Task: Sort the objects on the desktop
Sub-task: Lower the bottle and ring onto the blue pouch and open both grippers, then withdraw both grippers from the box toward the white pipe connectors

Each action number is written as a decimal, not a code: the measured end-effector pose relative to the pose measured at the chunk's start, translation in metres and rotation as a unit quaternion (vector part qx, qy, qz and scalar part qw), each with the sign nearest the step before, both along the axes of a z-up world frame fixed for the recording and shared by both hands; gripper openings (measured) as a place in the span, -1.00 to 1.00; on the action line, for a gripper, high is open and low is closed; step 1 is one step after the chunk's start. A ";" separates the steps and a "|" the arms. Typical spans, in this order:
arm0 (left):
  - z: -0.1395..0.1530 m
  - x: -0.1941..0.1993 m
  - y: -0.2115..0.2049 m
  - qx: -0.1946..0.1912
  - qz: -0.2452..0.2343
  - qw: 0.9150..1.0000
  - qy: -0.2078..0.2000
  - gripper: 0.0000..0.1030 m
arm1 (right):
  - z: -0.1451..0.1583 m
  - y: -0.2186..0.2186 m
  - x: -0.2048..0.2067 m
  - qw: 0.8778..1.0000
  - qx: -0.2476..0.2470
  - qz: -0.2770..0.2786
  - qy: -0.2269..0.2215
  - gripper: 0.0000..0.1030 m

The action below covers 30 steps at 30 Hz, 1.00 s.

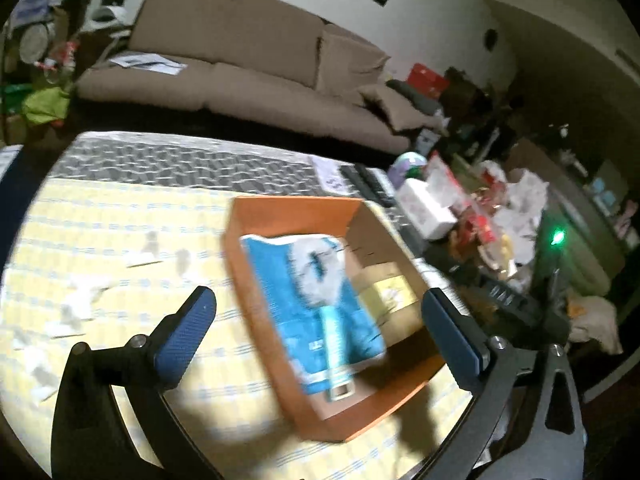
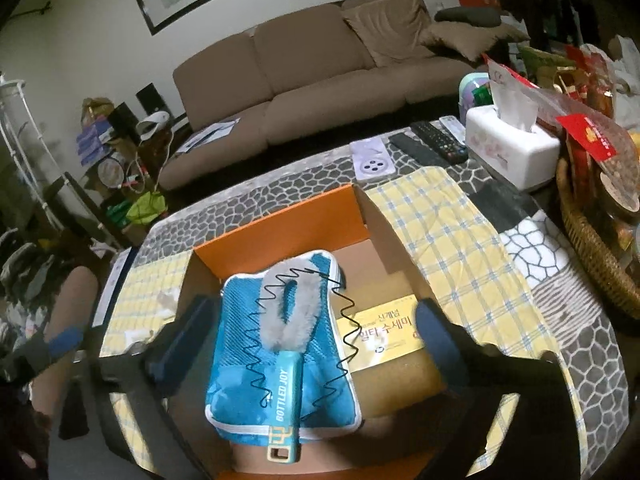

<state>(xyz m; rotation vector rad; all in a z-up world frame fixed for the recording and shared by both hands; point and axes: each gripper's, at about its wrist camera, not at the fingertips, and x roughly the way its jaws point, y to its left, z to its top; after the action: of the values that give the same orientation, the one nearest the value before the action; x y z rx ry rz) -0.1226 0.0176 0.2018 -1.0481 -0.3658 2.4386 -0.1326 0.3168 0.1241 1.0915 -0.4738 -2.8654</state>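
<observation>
One brush — handle end cropped

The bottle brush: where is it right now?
In both wrist views the bottle brush lies inside the orange box, on top of the blue mesh pouch, with the yellow-labelled package on its right.

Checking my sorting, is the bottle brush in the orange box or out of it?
In. The bottle brush lies flat on a blue pouch inside the orange box.
</observation>
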 end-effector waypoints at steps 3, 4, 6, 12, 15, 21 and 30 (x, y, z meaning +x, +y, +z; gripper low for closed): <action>-0.006 0.008 -0.022 -0.029 0.028 0.999 0.001 1.00 | 0.003 -0.014 0.000 1.000 0.011 0.012 -0.001 0.99; -0.009 0.009 -0.028 -0.038 0.037 0.999 -0.001 1.00 | 0.004 -0.021 -0.001 1.000 0.016 0.016 -0.002 0.99; -0.017 0.009 -0.043 -0.054 0.056 0.997 -0.016 1.00 | 0.005 -0.035 -0.002 0.999 0.022 0.030 -0.003 0.99; -0.039 0.006 -0.080 -0.066 0.091 0.993 -0.045 1.00 | 0.007 -0.078 -0.007 0.997 0.040 0.064 -0.004 0.99; -0.043 0.007 -0.094 -0.079 0.100 0.991 -0.040 1.00 | 0.007 -0.103 -0.010 0.996 0.041 0.080 -0.005 0.99; -0.061 0.008 -0.137 -0.092 0.128 0.986 -0.051 1.00 | -0.003 -0.163 -0.018 0.989 0.069 0.132 -0.018 0.99; -0.087 0.007 -0.199 -0.114 0.175 0.975 -0.075 1.00 | -0.014 -0.217 -0.030 0.983 0.069 0.169 -0.025 0.99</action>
<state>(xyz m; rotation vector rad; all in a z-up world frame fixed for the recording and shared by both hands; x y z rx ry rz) -0.1156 -0.1812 0.1146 -1.3699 -0.3502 2.7714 -0.1628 0.0995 0.1102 1.1398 -0.0791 -2.6059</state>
